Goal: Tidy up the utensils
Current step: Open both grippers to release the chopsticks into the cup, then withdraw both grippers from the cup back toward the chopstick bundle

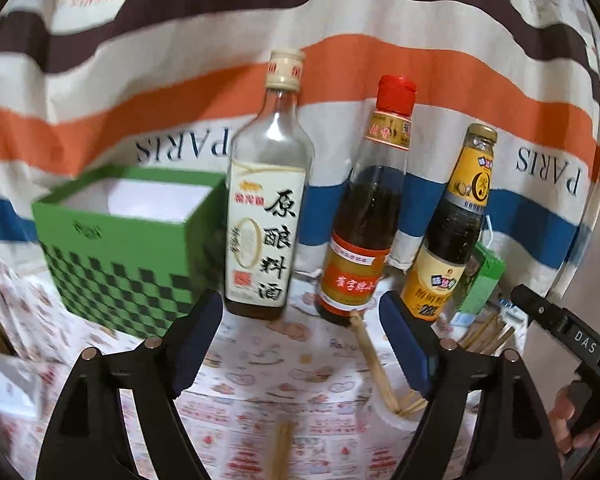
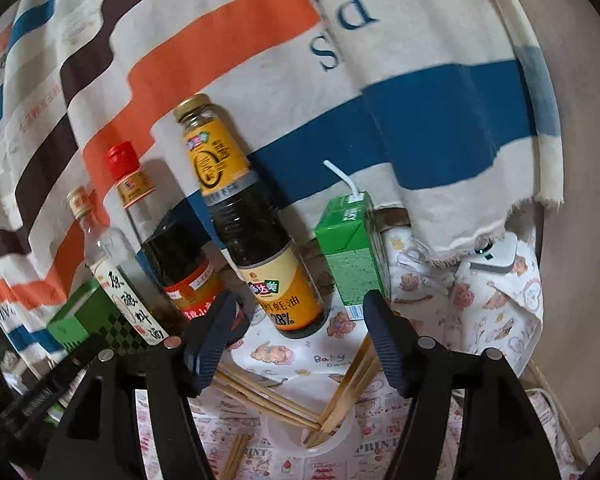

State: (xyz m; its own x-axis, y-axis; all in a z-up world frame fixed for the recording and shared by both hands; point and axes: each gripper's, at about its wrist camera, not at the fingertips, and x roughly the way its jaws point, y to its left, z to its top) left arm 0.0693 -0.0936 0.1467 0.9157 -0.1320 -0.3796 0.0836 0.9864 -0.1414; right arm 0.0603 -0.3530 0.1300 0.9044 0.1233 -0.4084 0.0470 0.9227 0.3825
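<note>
Both grippers, left gripper (image 1: 300, 332) and right gripper (image 2: 296, 336), hover with fingers apart, holding nothing. Below the right one, bamboo chopsticks (image 2: 348, 396) fan out of a clear cup (image 2: 340, 436); 1 pair (image 2: 236, 456) lies loose on the tablecloth (image 2: 300, 356). Beyond stand 3 sauce bottles (image 1: 360, 216), a green carton (image 2: 352, 256) and a green box (image 1: 128, 248).

Striped curtain (image 1: 180, 80) behind cloth-covered table (image 1: 300, 360)
</note>
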